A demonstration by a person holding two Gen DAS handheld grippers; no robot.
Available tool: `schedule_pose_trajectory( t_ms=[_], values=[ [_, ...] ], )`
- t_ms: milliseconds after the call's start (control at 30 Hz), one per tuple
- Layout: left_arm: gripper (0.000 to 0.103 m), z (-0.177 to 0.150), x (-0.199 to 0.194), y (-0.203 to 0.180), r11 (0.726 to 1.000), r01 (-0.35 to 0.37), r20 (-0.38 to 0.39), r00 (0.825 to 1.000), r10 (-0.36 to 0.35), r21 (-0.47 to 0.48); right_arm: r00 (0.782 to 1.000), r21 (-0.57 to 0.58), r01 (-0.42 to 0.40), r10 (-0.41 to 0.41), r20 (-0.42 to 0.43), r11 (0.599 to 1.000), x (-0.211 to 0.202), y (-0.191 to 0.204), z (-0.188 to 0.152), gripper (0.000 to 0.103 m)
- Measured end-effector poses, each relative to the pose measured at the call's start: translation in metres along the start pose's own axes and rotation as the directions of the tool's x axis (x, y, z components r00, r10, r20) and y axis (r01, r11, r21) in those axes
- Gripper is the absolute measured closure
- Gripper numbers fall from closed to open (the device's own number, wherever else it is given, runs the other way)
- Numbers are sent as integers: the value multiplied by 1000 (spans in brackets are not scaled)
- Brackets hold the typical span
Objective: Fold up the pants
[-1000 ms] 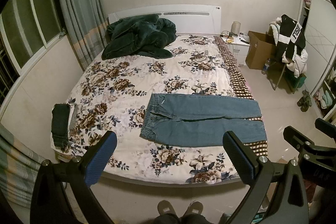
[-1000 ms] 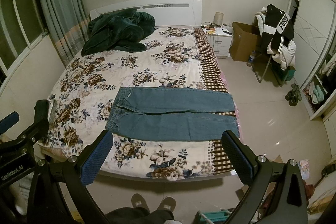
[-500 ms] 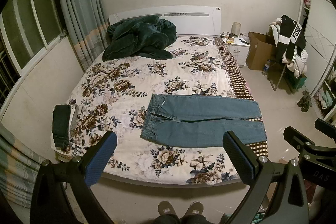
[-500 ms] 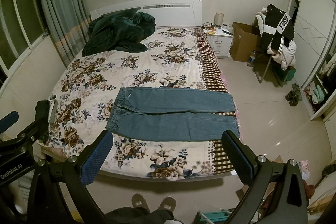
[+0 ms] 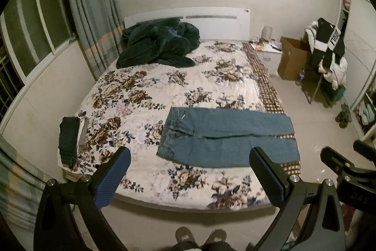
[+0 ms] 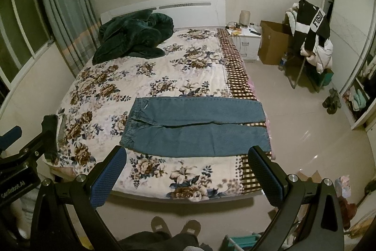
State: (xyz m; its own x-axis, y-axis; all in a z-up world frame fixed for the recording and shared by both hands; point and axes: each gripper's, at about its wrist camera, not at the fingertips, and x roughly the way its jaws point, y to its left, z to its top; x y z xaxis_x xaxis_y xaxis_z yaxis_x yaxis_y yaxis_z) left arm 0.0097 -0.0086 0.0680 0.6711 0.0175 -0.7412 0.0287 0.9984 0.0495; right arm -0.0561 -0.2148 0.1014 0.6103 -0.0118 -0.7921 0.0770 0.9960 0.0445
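Left wrist view: we found the left gripper (image 5: 189, 167) with its jaws wide apart, holding nothing, short of the bed (image 5: 145, 182). The jeans (image 5: 225, 137) lay flat ahead of it, beyond the fingertips, legs running to the right. A dark folded stack (image 5: 68, 137) sat ahead to the left.

Right wrist view: we found the right gripper (image 6: 188, 167) likewise spread and empty. The jeans (image 6: 195, 126) lay just beyond its fingertips, untouched. The left gripper (image 6: 14, 152) showed at left.
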Motion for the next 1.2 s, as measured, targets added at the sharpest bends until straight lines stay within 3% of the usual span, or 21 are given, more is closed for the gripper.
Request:
schedule_pose_trajectory(
  t_ms=[133, 300, 567, 800, 933, 1067, 1200],
  values=[
    [0, 23, 16, -8, 998, -56, 14, 998, 56, -13, 1000, 27, 4, -4, -5, 1000, 25, -19, 5, 0],
    [0, 43, 65, -17, 995, -90, 17, 996, 91, -40, 1000, 50, 21, -21, -9, 999, 72, -39, 20, 0],
    [0, 85, 203, -26, 994, -109, -115, 988, 105, -26, 994, 138, 94, -85, -74, 986, 200, -75, 73, 0],
    [0, 119, 367, -26, 993, -96, -251, 965, 74, -75, 968, 258, 200, -150, -201, 945, 359, -108, 136, 0],
    [0, 121, 469, -17, 979, -130, -361, 930, 66, -156, 947, 321, 248, -159, -279, 914, 466, -126, 160, 0],
    [0, 113, 574, -11, 952, -185, -501, 865, 38, -245, 921, 404, 289, -137, -365, 868, 584, -159, 172, 0],
    [0, 99, 663, -11, 928, -243, -574, 818, 40, -283, 878, 454, 367, -141, -458, 812, 711, -203, 171, 0]
  ],
)
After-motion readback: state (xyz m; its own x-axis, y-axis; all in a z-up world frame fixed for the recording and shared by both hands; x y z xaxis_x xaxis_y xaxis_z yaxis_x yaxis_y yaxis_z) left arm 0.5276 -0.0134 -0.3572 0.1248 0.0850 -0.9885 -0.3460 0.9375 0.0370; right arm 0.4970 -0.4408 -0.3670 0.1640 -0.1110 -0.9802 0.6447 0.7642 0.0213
